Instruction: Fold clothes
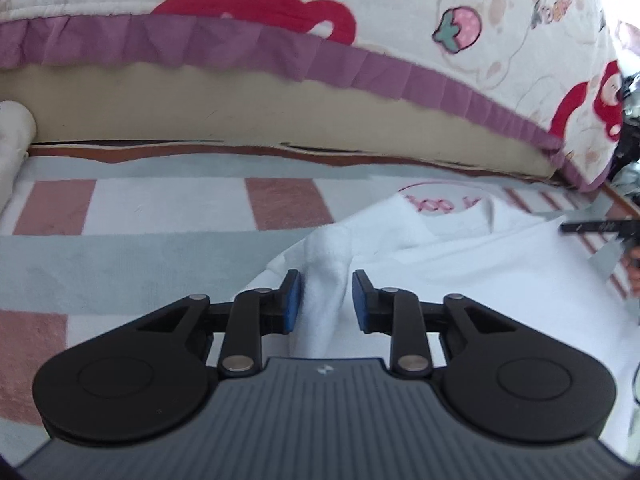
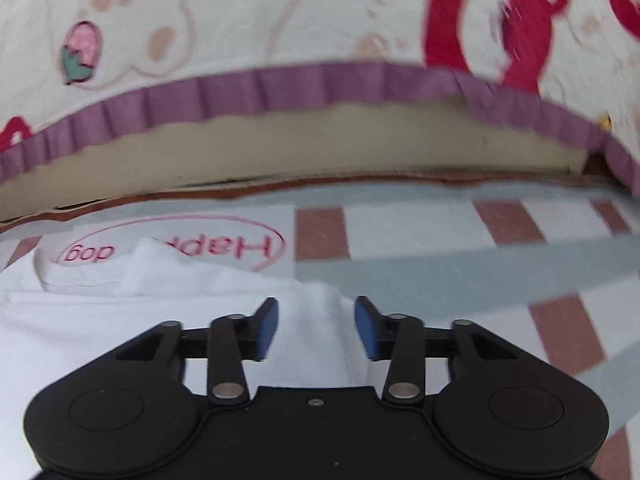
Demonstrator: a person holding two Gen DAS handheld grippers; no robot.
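Observation:
A white garment [image 1: 440, 264] lies spread on a checked blanket [image 1: 160, 252], its collar towards the far side. In the left wrist view my left gripper [image 1: 326, 300] stands over the garment's left edge. A raised fold of white cloth sits between its blue pads [image 1: 294, 302], and the pads do not clamp it. In the right wrist view my right gripper [image 2: 316, 326] is open over the right edge of the garment [image 2: 120, 320]. A low ridge of cloth lies loose between its pads [image 2: 366, 330].
A quilt [image 1: 400, 0] with red cartoon prints and a purple frill overhangs a beige mattress edge [image 1: 240, 112] along the far side. A red oval print [image 2: 172, 246] shows on the blanket [image 2: 440, 272] behind the collar. A white bundle [image 1: 12, 132] lies far left.

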